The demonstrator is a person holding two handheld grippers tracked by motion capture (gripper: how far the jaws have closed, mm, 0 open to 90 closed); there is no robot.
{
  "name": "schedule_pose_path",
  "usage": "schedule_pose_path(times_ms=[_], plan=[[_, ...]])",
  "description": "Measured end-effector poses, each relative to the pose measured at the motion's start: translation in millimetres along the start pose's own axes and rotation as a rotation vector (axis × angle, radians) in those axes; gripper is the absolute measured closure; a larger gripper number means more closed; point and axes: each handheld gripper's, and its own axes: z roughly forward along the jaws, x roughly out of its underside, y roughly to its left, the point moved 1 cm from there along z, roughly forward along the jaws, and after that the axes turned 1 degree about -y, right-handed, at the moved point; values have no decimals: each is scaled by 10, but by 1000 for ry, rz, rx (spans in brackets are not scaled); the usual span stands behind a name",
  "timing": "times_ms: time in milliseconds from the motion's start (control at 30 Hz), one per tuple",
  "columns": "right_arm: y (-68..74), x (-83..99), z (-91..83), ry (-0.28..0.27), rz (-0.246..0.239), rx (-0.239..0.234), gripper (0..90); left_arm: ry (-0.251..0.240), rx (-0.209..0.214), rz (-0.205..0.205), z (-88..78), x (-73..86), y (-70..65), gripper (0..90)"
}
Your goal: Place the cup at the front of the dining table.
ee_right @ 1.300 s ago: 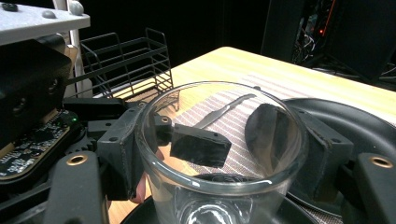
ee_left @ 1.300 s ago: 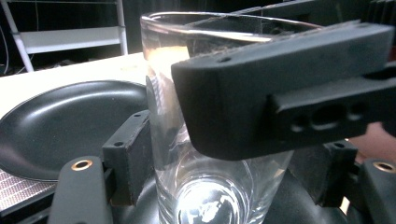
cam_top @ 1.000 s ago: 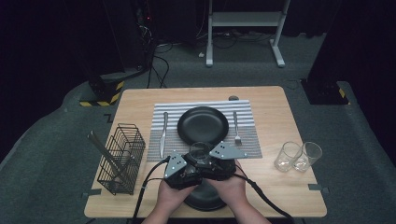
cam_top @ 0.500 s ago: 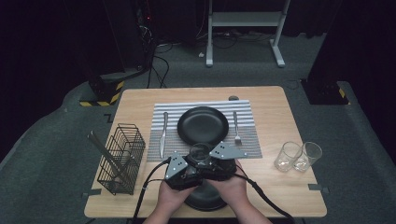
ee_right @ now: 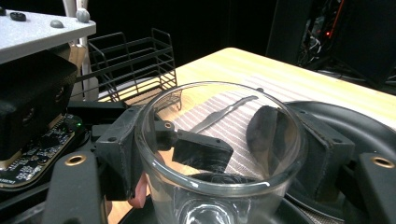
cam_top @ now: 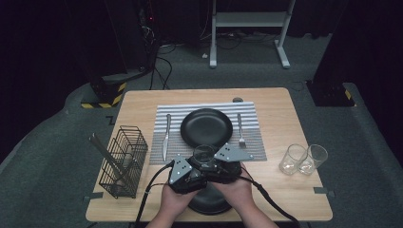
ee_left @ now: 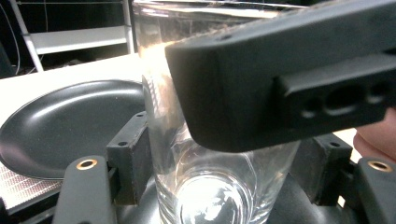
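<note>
A clear glass tumbler (cam_top: pixel 204 154) is held upright between both grippers, just above a black plate (cam_top: pixel 209 203) at the table's front edge. In the left gripper view, the left gripper (ee_left: pixel 224 172) has its pads against both sides of the glass (ee_left: pixel 219 186). The right gripper's jaw (ee_left: pixel 280 84) crosses in front. My right gripper (ee_right: pixel 219 163) also clasps the glass (ee_right: pixel 219 121), with pads on both walls. The left gripper's body (ee_right: pixel 32 107) sits close at that view's left. From above, the left gripper (cam_top: pixel 197 166) and right gripper (cam_top: pixel 214 164) meet at the glass.
A striped placemat (cam_top: pixel 254 142) holds a second black plate (cam_top: pixel 206 127), a knife (cam_top: pixel 166 135) on its left and a fork (cam_top: pixel 241 129) on its right. A wire rack (cam_top: pixel 124 159) stands at the left. Two more glasses (cam_top: pixel 304 159) stand at the right.
</note>
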Motion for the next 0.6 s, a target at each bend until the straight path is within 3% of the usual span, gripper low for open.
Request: schedule_pose_path(times_ms=[300, 600], plan=[[-31, -13, -35, -23, 7, 17, 207, -6, -12, -6, 19, -7, 8, 309], [-46, -37, -86, -36, 9, 18, 199, -14, -26, -12, 29, -15, 13, 308]])
